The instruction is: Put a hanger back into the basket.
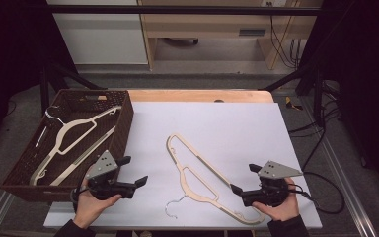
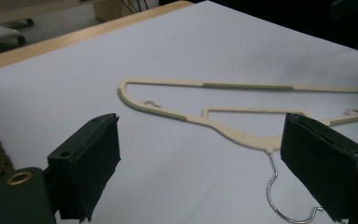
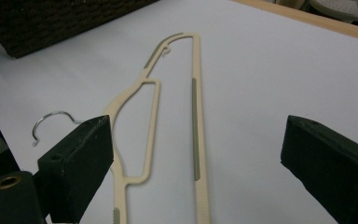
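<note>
Fingers, left: both black pads (image 2: 86, 170) of my left gripper (image 1: 128, 172) stand wide apart with nothing between them; in the left gripper view I look past them at bare sheet and the hanger beyond.
Fingers, right: my right gripper (image 1: 242, 180) is likewise spread, its pads (image 3: 79, 161) clear of everything; the hanger's lower bar runs through the gap on the sheet below, untouched.
Hanger on the table: one cream hanger (image 1: 197, 175) lies flat on the white sheet (image 1: 237, 128), between my two hands, its wire hook (image 1: 173, 206) pointing toward my edge of the table.
Basket: a dark woven basket (image 1: 123, 131) sits at the left end of the table, its near corner just beside my left gripper.
Basket contents: one cream hanger (image 1: 71, 143) lies aslant inside, its hook at the far left corner; I see nothing else in there.
Work done: I judge one hanger already stowed.
Work left: I judge the second hanger must yet be gripped, lifted and laid in the basket.
Step in hand: I read this as the approach, both grippers low and aimed at the loose hanger, neither in contact.
Risk: I expect the thin, flat frame to be awkward to pinch off the sheet.
</note>
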Demonstrator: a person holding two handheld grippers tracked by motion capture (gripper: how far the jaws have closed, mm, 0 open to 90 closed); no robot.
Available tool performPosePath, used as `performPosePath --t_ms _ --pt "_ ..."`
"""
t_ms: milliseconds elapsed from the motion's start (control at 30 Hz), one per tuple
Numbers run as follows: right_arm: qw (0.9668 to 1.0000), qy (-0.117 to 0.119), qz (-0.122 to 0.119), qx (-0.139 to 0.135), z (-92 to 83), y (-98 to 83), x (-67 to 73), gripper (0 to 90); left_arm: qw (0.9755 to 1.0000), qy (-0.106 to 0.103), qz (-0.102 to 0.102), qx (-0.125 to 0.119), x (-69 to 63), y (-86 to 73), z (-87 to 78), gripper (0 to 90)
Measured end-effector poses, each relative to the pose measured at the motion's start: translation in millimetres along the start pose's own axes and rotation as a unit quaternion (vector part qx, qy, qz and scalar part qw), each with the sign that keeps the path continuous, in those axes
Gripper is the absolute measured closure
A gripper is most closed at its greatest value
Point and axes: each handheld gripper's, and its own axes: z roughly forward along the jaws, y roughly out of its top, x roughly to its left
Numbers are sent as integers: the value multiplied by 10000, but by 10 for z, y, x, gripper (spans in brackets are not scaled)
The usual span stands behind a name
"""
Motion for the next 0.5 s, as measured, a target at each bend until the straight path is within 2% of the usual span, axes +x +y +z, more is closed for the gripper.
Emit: performPosePath --t_ms 200,267,300,400,433,500 --pt "9994 137 -147 274 80 -92 113 103 9997 -93 81 188 -79 -67 138 114" --pt "9988 188 -175 418 120 -125 151 115 9996 -143 52 246 -94 -98 182 113" --pt "9980 252 -205 541 167 -153 180 143 9995 -149 54 277 -96 -107 195 108" --pt "9969 341 -214 669 217 -179 208 167 9991 -179 59 380 -102 -129 226 107" --pt "9955 417 -227 825 267 -209 236 207 9991 -168 52 386 -102 -131 229 108" --pt "9951 446 -234 856 290 -224 247 219 9991 -157 50 382 -104 -132 227 107"
